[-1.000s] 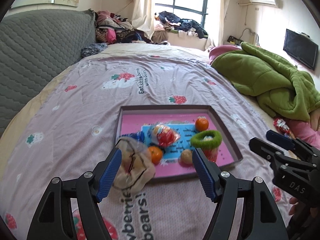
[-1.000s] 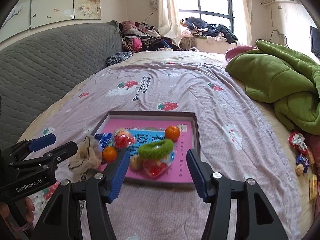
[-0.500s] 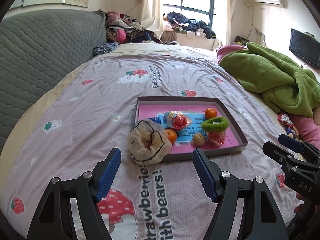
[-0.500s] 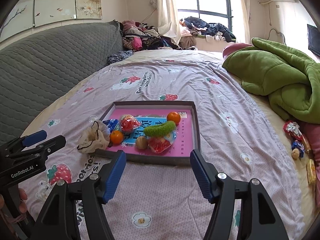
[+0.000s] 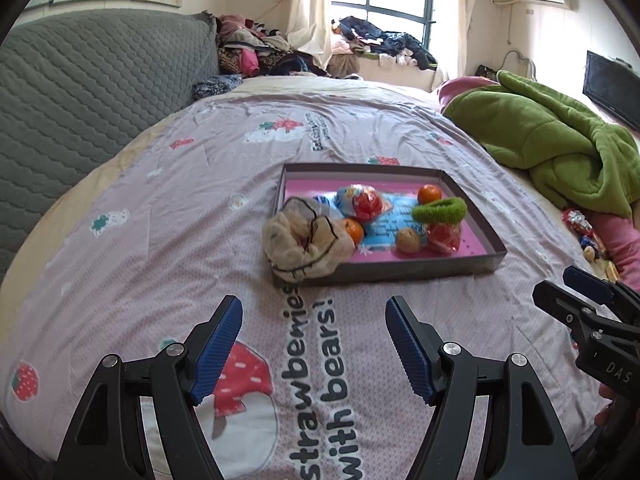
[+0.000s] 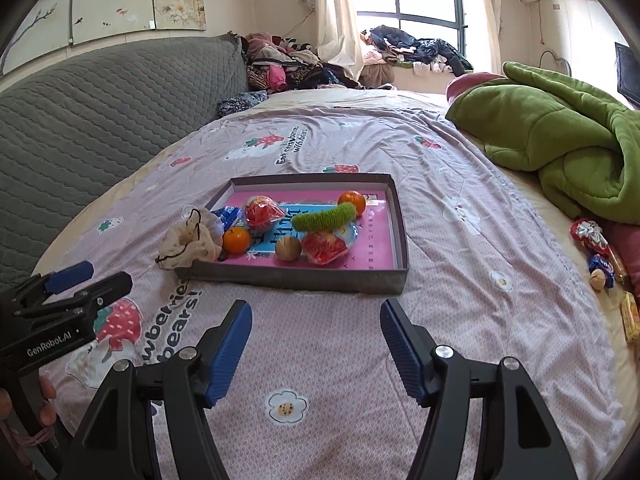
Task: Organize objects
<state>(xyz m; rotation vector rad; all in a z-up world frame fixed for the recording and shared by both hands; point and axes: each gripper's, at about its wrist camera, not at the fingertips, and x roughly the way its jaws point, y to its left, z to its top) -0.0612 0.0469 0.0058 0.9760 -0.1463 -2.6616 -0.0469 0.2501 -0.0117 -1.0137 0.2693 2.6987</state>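
A shallow grey tray (image 5: 400, 270) (image 6: 304, 276) with a pink floor lies on the bed. It holds two oranges (image 5: 429, 194) (image 6: 237, 240), two red wrapped packets (image 5: 366, 202) (image 6: 324, 249), a green fuzzy ring (image 5: 440, 210) (image 6: 324, 219), a walnut (image 5: 408, 241) (image 6: 288, 248) and a blue packet (image 6: 228, 216). A beige drawstring pouch (image 5: 304, 242) (image 6: 190, 240) hangs over the tray's near left corner. My left gripper (image 5: 314, 346) and right gripper (image 6: 316, 350) are both open and empty, well short of the tray.
A green blanket (image 5: 560, 140) (image 6: 560, 136) is heaped at the right. Loose sweets and a walnut (image 6: 598, 260) lie on the bed's right edge. A grey quilted headboard (image 5: 80, 92) stands at left. Clothes are piled by the window (image 6: 288, 64).
Both grippers have drawn back from the tray, which now sits farther off. The pouch is out from between my left fingers and rests on the tray's corner.
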